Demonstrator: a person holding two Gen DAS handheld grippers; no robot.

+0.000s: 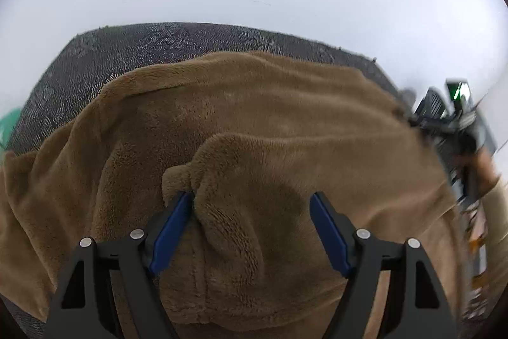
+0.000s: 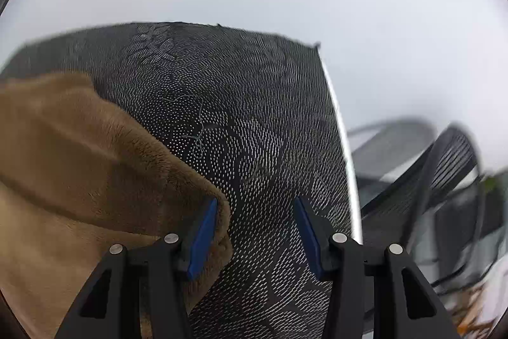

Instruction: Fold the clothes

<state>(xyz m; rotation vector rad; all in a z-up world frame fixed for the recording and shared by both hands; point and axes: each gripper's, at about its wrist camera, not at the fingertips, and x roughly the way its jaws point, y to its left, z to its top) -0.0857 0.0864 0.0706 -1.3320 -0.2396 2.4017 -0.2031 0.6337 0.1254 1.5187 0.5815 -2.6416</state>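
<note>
Nearest in the left wrist view, the left claw (image 1: 252, 202) stands wide open over the brown fleece garment (image 1: 254, 123). A raised ridge of the fleece touches its left pad, but the right pad is free, so nothing is gripped. In the right wrist view, the right claw (image 2: 255, 208) is about half open. The corner of the garment (image 2: 95, 164) lies against its left pad, and between the pads there is mostly the dark patterned cloth (image 2: 254, 116) that covers the surface. It holds nothing.

Further away, the garment spreads across the cloth in soft folds, with one layer lying over another, and its far edge stays short of the far edge of the cloth. Beyond that there is only a pale wall.

I judge that one fold is just laid down and both claws are let go. The next move calls for choosing a new edge or corner, closing on it firmly through the thick pile, and lifting both sides evenly.
</note>
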